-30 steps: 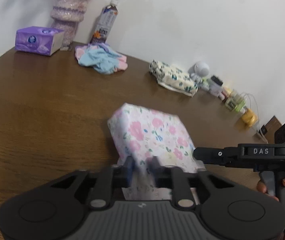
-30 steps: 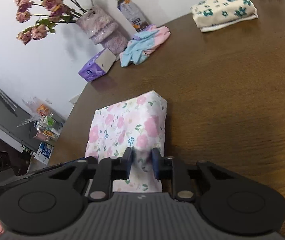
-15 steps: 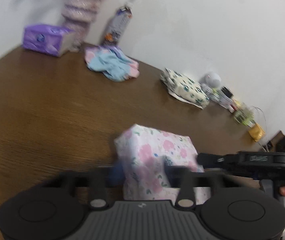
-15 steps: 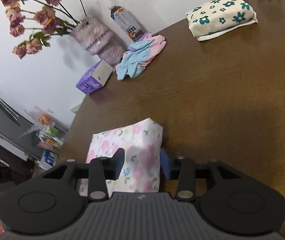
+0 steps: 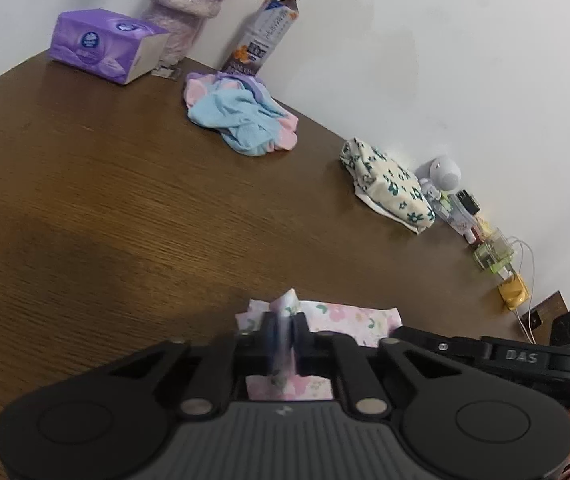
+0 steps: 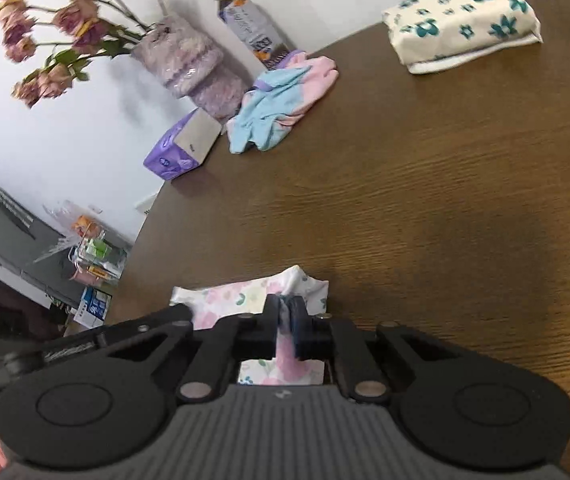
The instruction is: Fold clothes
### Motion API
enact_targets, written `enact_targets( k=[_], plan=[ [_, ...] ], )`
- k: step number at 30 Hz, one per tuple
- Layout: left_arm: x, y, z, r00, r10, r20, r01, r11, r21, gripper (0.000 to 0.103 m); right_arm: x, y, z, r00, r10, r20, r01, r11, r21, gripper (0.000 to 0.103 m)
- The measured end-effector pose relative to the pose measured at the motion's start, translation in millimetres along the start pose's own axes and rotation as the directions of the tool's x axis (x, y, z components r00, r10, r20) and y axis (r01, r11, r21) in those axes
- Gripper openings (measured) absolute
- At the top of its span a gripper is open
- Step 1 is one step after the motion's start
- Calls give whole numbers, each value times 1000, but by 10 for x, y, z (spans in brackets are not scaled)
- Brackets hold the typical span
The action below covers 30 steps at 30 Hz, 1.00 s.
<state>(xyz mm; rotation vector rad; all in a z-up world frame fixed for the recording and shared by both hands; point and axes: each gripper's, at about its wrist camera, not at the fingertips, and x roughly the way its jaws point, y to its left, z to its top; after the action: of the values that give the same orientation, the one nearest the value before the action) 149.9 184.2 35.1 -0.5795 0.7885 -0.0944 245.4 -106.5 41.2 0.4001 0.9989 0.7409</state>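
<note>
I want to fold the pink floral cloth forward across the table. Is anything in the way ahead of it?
Nothing visible: bare table lies ahead of the pink floral cloth. The crumpled blue-pink garment and folded teal-flowered cloth sit far back by the wall.

A lived-in room of a home. A brown wooden table (image 5: 125, 184) stands against a plain white wall, holding a purple tissue box (image 5: 105, 50), a drink bottle (image 5: 263, 32), a vase of dried roses (image 6: 181, 60), folded and crumpled clothes (image 6: 281, 108) and small trinkets (image 5: 465, 208).
</note>
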Motion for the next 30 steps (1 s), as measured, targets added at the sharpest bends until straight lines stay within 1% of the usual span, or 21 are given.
enact_targets(
  k=[1, 2, 3, 4, 5, 6, 8, 10, 12, 14, 16, 18, 19, 21, 22, 23, 24, 25, 28, 29, 30],
  plan=[
    [6, 7, 0, 1000, 2, 3, -1, 1000, -9, 35, -15, 2, 3, 1000, 6, 4, -6, 1000, -5, 19],
    [18, 12, -4, 1000, -1, 2, 1, 1000, -16, 23, -19, -5, 15, 1000, 9, 10, -9, 1000, -4, 28],
    [31, 18, -8, 1000, -4, 1, 4, 1000, -23, 4, -16, -16, 29, 1000, 8, 18, -8, 1000, -1, 37],
    [44, 23, -12, 1000, -6, 1, 6, 1000, -30, 6, 10, -18, 37, 1000, 4, 14, -4, 1000, 1, 26],
    [56, 28, -16, 1000, -9, 0, 9, 999, -37, 11, 51, -14, 40, 1000, -3, 2, 3, 1000, 2, 15],
    [27, 34, -31, 1000, -11, 6, 11, 999, -42, 24, 92, -11, 44, 1000, -11, -10, 11, 1000, 3, 11],
    [-91, 48, -74, 999, -15, 29, 16, 999, -48, 46, 87, -20, 35, 1000, -11, -10, 11, 1000, 9, 14],
    [-233, 58, -139, 999, -28, 41, 30, 999, -38, 45, -12, -45, 16, 1000, 2, 4, -2, 1000, 18, 38],
    [-351, 75, -228, 998, -46, 31, 47, 999, -28, 45, -152, -62, -38, 1000, 17, 20, -18, 1000, 18, 39],
    [-401, 105, -315, 999, -50, 1, 50, 998, -35, 44, -289, -59, -130, 1000, 22, 20, -22, 1000, 8, 40],
    [-418, 126, -404, 998, -61, -24, 60, 997, -47, 39, -379, -62, -253, 1000, 20, 4, -20, 1000, 8, 40],
    [-424, 131, -477, 997, -71, -35, 69, 996, -53, 30, -422, -56, -355, 1000, 16, -11, -16, 1000, 13, 40],
    [-420, 135, -503, 996, -78, -36, 76, 995, -58, 29, -434, -49, -409, 1000, 16, -18, -15, 1000, 15, 40],
    [-404, 135, -533, 996, -89, -33, 86, 994, -67, 19, -433, -28, -473, 1000, 13, -20, -12, 1000, 11, 40],
    [-394, 127, -544, 995, -91, -30, 89, 994, -66, 17, -429, -16, -499, 1000, 11, -20, -11, 1000, 8, 39],
    [-387, 118, -553, 995, -91, -26, 90, 994, -65, 14, -414, -15, -515, 1000, 13, -23, -13, 1000, 11, 37],
    [-384, 112, -562, 996, -91, -22, 89, 994, -65, 12, -392, -19, -523, 999, 18, -27, -18, 1000, 19, 26],
    [-379, 109, -562, 996, -91, -18, 90, 994, -67, 12, -370, -24, -531, 999, 23, -31, -22, 999, 26, 18],
    [-417, 117, -576, 996, -91, -7, 90, 992, -83, 15, -375, -8, -563, 999, 28, -22, -27, 999, 28, 12],
    [-441, 114, -582, 997, -83, -5, 82, 993, -85, 21, -380, -2, -574, 999, 29, -17, -28, 999, 27, 12],
    [-467, 104, -593, 997, -80, -2, 79, 994, -81, 30, -393, 6, -580, 1000, 28, -14, -27, 999, 24, 12]
  ],
)
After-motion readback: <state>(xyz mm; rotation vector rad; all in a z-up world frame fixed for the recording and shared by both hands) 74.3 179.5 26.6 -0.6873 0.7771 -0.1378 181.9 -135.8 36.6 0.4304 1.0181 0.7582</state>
